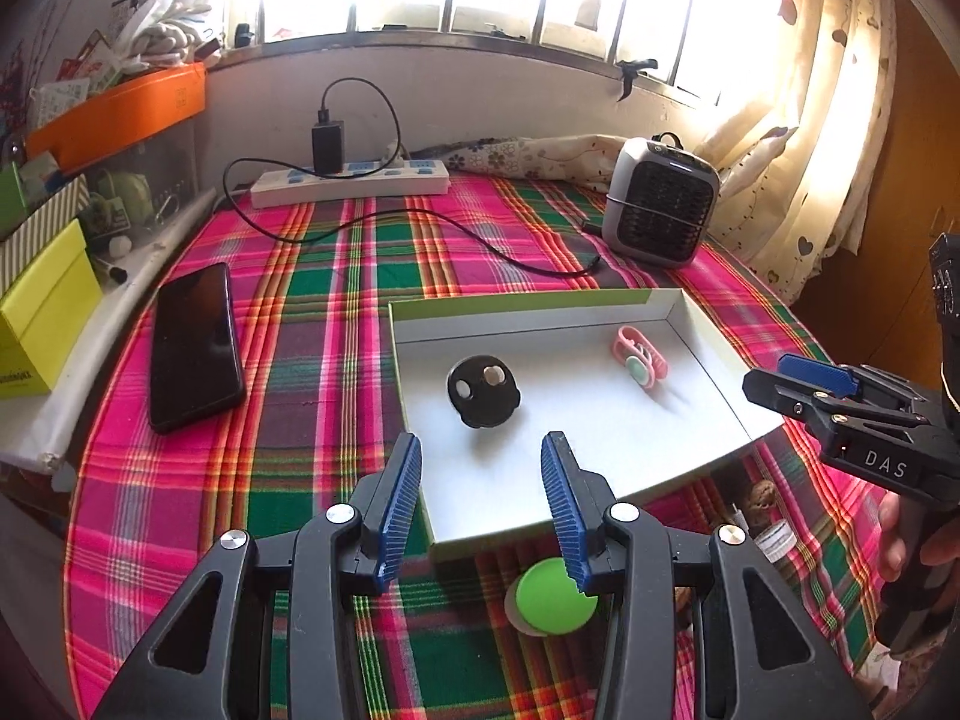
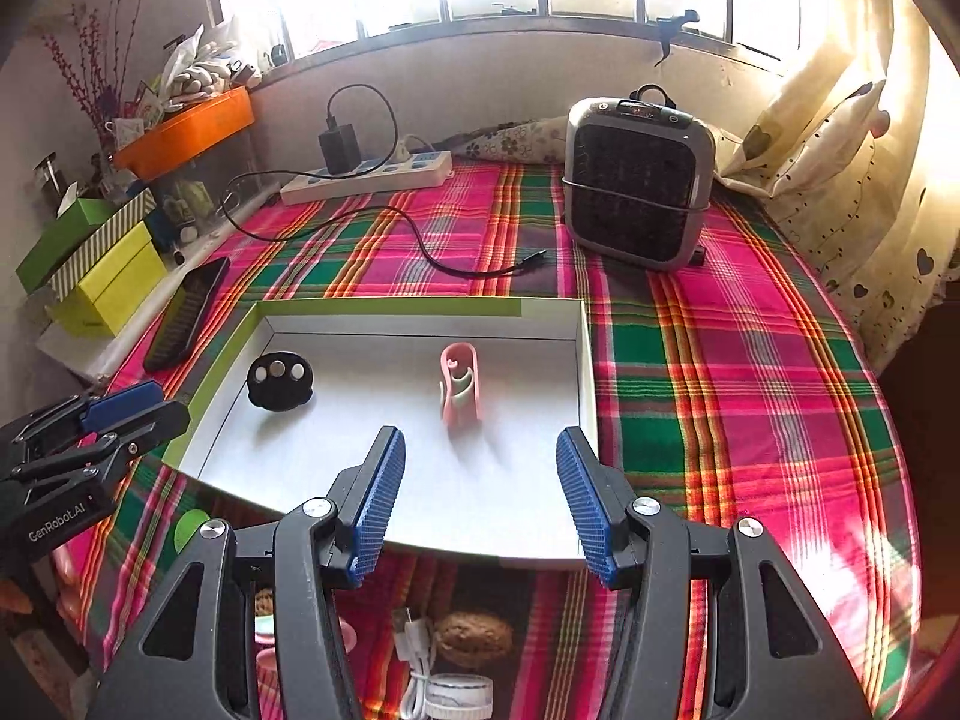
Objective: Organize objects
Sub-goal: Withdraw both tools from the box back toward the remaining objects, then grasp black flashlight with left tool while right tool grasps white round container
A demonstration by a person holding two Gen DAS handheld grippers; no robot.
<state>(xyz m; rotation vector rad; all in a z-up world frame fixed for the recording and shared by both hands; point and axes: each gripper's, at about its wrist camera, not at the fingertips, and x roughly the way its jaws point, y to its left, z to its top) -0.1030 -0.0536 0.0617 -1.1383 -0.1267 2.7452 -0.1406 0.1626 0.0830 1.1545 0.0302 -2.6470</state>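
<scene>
A shallow white box [image 1: 714,360] [image 2: 585,360] lies on the plaid cloth. Inside it are a black round piece with two holes [image 1: 483,391] [image 2: 279,380] and a pink clip [image 1: 639,357] [image 2: 460,381]. My left gripper [image 1: 480,504] is open and empty above the box's near edge; it shows at the left of the right wrist view [image 2: 129,414]. A green disc [image 1: 555,597] lies on the cloth under its right finger. My right gripper [image 2: 480,498] is open and empty over the box's near edge; it shows in the left wrist view [image 1: 798,381]. A walnut [image 2: 474,639], a white cable [image 2: 417,660] and a small white jar [image 2: 459,693] lie below it.
A black phone [image 1: 195,348] lies left of the box. A power strip [image 1: 351,180] with a charger and black cable sits at the back. A small grey heater [image 1: 660,201] [image 2: 639,174] stands at the back right. Yellow and green boxes [image 1: 42,312] and an orange tray [image 1: 120,114] line the left side.
</scene>
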